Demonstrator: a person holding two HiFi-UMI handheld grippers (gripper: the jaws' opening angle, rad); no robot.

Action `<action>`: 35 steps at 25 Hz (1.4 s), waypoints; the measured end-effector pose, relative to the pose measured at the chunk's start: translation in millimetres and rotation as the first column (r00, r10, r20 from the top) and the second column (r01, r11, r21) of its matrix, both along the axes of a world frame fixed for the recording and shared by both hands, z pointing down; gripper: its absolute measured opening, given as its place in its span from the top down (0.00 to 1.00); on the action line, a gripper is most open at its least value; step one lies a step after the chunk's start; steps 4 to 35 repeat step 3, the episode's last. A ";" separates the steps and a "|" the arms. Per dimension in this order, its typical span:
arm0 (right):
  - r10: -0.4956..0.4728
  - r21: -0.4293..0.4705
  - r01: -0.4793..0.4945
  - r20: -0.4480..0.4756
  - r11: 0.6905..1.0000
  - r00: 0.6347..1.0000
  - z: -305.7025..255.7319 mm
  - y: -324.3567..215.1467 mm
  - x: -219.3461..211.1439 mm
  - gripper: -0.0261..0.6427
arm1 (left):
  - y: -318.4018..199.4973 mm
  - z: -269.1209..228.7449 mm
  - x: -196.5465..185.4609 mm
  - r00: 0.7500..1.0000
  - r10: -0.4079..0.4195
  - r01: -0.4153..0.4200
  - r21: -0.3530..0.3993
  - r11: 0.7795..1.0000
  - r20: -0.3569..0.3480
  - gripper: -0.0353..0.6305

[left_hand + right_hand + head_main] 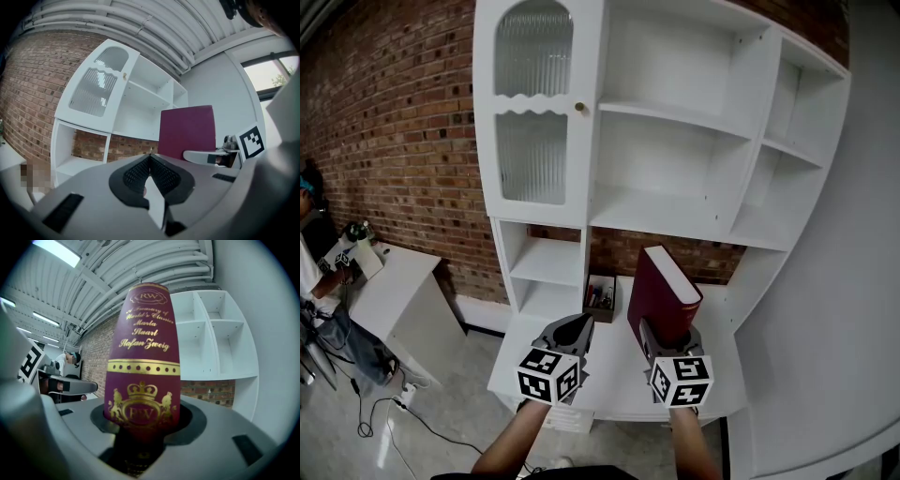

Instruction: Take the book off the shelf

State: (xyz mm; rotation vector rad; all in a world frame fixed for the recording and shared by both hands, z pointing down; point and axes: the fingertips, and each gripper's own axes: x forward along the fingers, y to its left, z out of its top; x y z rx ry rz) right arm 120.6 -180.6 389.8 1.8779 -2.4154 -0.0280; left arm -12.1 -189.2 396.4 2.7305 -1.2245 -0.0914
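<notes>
A dark red book [661, 292] with gold lettering on its spine [143, 357] stands upright in my right gripper [667, 339], whose jaws are shut on its lower end. The book hangs in front of the white shelf unit [675, 211], over the unit's desk surface [619, 380] and clear of every shelf. My left gripper [578, 325] hovers beside it on the left, its jaws shut with nothing between them [150, 157]. In the left gripper view the book's red cover [187, 131] shows to the right, with the right gripper [206, 156] below it.
The shelves of the unit hold nothing. A glass-fronted cabinet door [532, 112] is at the upper left. A small box of pens [600, 295] sits at the back of the desk against the brick wall. A white table [398, 295] and a person stand at far left.
</notes>
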 end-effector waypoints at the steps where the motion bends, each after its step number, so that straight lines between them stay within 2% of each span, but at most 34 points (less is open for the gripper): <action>1: -0.001 0.000 0.001 0.000 1.000 1.000 -0.2 0.1 -0.7 0.60 | 0.2 -0.6 0.1 1.000 0.001 -0.001 0.001 1.000 -0.001 0.92; 35: -0.003 0.000 0.003 0.001 1.000 1.000 -0.6 0.4 -2.0 0.60 | 0.9 -1.7 0.3 1.000 0.003 -0.003 0.002 1.000 -0.002 0.92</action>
